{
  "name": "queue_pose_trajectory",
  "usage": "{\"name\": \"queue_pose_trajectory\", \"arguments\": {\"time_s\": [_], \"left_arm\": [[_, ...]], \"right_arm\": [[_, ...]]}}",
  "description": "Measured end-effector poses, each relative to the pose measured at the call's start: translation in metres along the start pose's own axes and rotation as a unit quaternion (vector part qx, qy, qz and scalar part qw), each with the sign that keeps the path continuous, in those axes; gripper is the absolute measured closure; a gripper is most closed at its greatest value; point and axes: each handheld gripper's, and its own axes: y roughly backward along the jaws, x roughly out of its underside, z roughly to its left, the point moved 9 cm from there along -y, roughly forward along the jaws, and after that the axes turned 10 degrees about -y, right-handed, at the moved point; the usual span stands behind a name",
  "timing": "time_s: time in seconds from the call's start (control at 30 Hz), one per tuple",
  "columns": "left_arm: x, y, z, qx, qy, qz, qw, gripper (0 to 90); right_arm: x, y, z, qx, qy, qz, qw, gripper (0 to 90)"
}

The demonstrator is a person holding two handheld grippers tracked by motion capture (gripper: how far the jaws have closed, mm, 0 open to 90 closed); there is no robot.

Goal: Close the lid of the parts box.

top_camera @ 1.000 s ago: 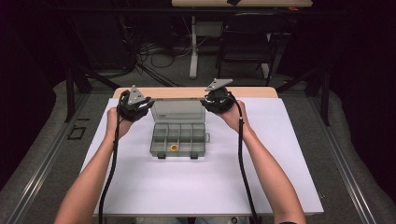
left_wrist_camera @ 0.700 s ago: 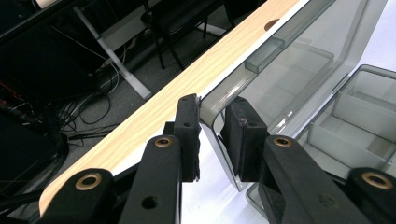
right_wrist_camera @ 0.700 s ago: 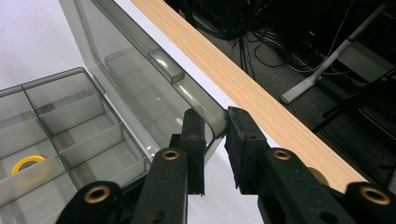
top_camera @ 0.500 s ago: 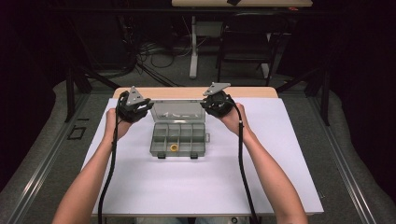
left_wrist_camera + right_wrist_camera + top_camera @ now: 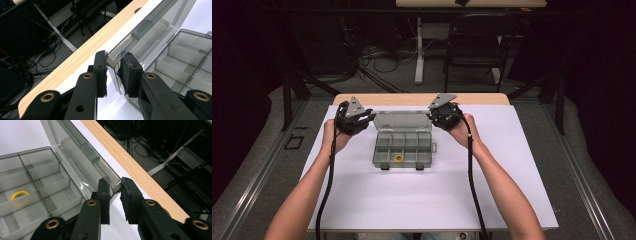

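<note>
Smoky clear plastic compartment box (image 5: 403,149) sits mid white worktop (image 5: 432,200), lid (image 5: 402,120) raised. Left claw (image 5: 113,72) pinches the lid's left corner; right claw (image 5: 115,195) pinches its right corner. A small yellow ring (image 5: 398,158) lies inside. Behind, a wooden edge strip (image 5: 422,98), cables and chair.

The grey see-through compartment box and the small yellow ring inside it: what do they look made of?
The grey see-through compartment box, with its open lid: looks like smoke-tinted clear rigid plastic, glossy; the table shows through the walls and the edges catch highlights. The small yellow ring: smooth and evenly coloured, perhaps plastic or tape; too small to tell.
</note>
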Motion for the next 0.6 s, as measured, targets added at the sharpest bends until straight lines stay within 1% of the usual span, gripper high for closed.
{"name": "queue_pose_trajectory", "arguments": {"time_s": [0.1,0.13,0.23,0.27,0.3,0.43,0.6], "left_arm": [[0.001,0.001,-0.001,0.001,-0.002,-0.002,1.0,75.4],[0.001,0.002,-0.002,0.003,0.001,-0.004,1.0,75.3],[0.002,0.003,-0.004,0.004,0.002,-0.007,1.0,75.1],[0.002,0.004,-0.005,0.005,0.001,-0.007,1.0,75.1],[0.003,0.004,-0.006,0.005,0.0,-0.007,1.0,75.0],[0.004,0.007,-0.009,0.005,-0.003,-0.007,1.0,74.9],[0.006,0.01,-0.013,0.006,-0.007,-0.008,0.9999,74.7]], "right_arm": [[0.001,0.001,0.002,0.001,0.003,-0.001,1.0,78.1],[0.002,0.002,0.003,0.002,0.006,-0.001,1.0,78.1],[0.003,0.003,0.005,0.003,0.011,0.0,0.9999,78.0],[0.003,0.004,0.006,0.004,0.014,-0.002,0.9999,78.0],[0.004,0.005,0.007,0.003,0.014,0.003,0.9999,77.9],[0.006,0.007,0.009,0.002,0.017,0.002,0.9999,77.7],[0.009,0.009,0.012,0.005,0.026,0.0,0.9997,77.4]]}}
